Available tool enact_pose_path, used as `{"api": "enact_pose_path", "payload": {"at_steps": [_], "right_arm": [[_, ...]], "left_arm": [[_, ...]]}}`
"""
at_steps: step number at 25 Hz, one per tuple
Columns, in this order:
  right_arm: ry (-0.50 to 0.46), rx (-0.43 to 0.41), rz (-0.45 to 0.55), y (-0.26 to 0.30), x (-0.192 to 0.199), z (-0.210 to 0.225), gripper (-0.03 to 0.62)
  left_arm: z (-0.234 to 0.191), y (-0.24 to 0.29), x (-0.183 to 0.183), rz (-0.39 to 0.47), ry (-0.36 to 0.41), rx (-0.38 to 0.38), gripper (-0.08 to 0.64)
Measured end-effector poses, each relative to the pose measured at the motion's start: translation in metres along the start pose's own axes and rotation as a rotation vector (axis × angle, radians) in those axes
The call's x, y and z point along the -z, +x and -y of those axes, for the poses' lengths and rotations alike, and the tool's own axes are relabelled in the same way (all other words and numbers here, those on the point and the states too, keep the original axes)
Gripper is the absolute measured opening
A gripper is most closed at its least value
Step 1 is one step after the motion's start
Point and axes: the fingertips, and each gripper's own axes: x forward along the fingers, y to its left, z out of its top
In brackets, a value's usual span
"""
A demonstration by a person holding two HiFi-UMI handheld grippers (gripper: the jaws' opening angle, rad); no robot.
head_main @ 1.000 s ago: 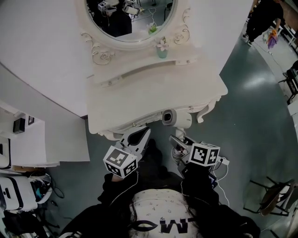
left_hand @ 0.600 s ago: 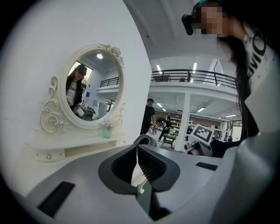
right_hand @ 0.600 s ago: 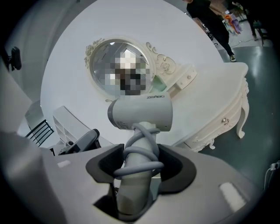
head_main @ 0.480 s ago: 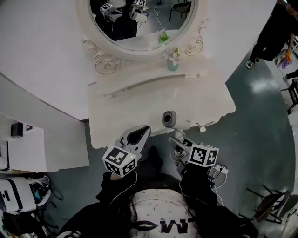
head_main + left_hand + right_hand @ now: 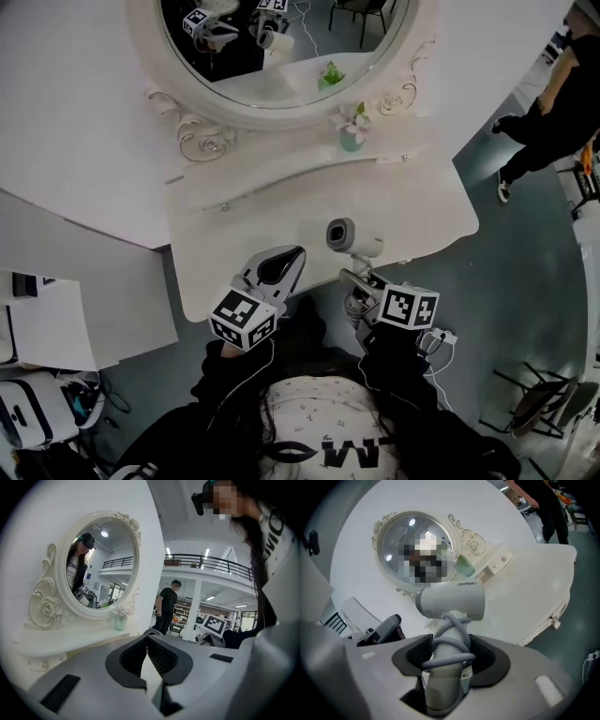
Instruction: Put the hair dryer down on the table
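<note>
- The hair dryer (image 5: 345, 236) now hangs over the glossy white surface (image 5: 272, 211), no longer just at its front edge.
- My right tongs (image 5: 447, 663) pinch its smooth grey, cord-wrapped handle.
- My left tongs (image 5: 147, 641) sit pressed together, empty.

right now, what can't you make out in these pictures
- hair dryer handle, lower end: in the right gripper view it is sunk inside the right tool; in the head view it is under the marker cube.
- cord: it coils round the handle, and its plug end shows in no view.
- person: head view, cut off by the right edge.
- vase by the mirror: head view, too small to tell the flowers' kind.
</note>
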Motion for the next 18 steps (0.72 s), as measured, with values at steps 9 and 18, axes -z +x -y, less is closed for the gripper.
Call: {"api": "enact_pose_path", "payload": {"at_steps": [9, 18], "right_arm": [[-0.006, 0.019, -0.002, 0.03, -0.011, -0.011, 0.241], [-0.01, 0.023, -0.004, 0.039, -0.026, -0.008, 0.241]], "left_arm": [[-0.031, 0.009, -0.013, 0.03, -0.002, 0.045, 0.002], [-0.039, 0.015, -0.017, 0.04, -0.006, 0.043, 0.002]]}}
